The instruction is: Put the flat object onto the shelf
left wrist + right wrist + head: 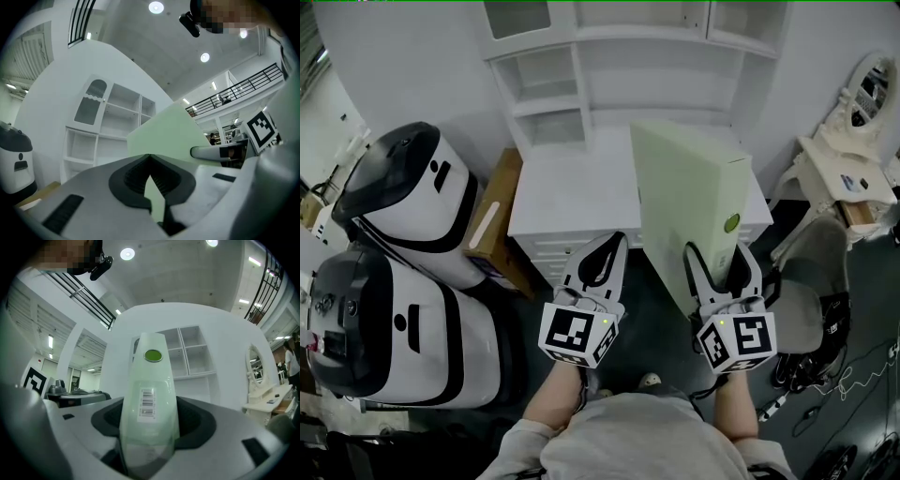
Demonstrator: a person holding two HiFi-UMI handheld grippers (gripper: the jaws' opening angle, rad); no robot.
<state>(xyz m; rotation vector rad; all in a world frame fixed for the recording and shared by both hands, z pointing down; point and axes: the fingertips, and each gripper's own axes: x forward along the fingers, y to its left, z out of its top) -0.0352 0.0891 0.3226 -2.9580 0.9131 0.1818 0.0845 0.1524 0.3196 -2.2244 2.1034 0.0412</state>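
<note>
The flat object is a pale green box with a round green sticker and a barcode label, held upright on its edge. My right gripper is shut on its near edge; in the right gripper view the box fills the gap between the jaws. My left gripper hangs just left of the box, shut with its tips touching and nothing between them. The white shelf unit stands ahead on a white dresser. It also shows as the shelf unit behind the box in the left gripper view.
Two large white-and-black machines stand at the left, with a cardboard box between them and the dresser. A white vanity table with a mirror and a grey stool are at the right. Cables lie on the floor.
</note>
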